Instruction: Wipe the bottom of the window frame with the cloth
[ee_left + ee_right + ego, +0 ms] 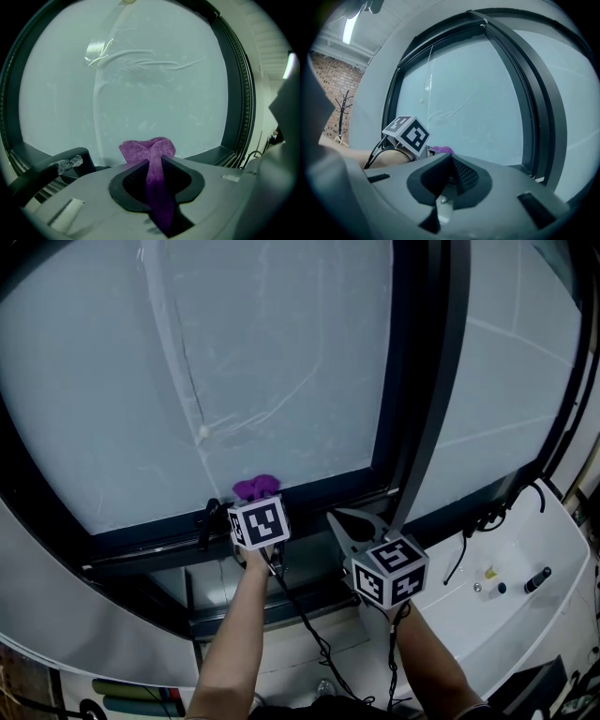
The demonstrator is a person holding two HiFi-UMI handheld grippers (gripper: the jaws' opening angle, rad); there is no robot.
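Note:
A purple cloth (149, 151) is pinched between the jaws of my left gripper (157, 163), and its bunched end pokes out toward the glass. In the head view the cloth (255, 487) rests against the dark bottom rail of the window frame (319, 491), with the left gripper (254, 504) just below it. My right gripper (339, 519) hovers to the right of the cloth, below the same rail. It is shut and holds nothing. In the right gripper view its jaws (450, 161) meet at a point. The left gripper's marker cube (407, 132) and a bit of the cloth (441, 150) show beyond them.
A dark vertical mullion (422, 399) splits the window just right of the grippers. A black handle with tape (63, 164) sits on the frame at the left. A white sill (511, 606) at the right carries cables and small objects. A brick wall and a coat stand (342, 117) are far left.

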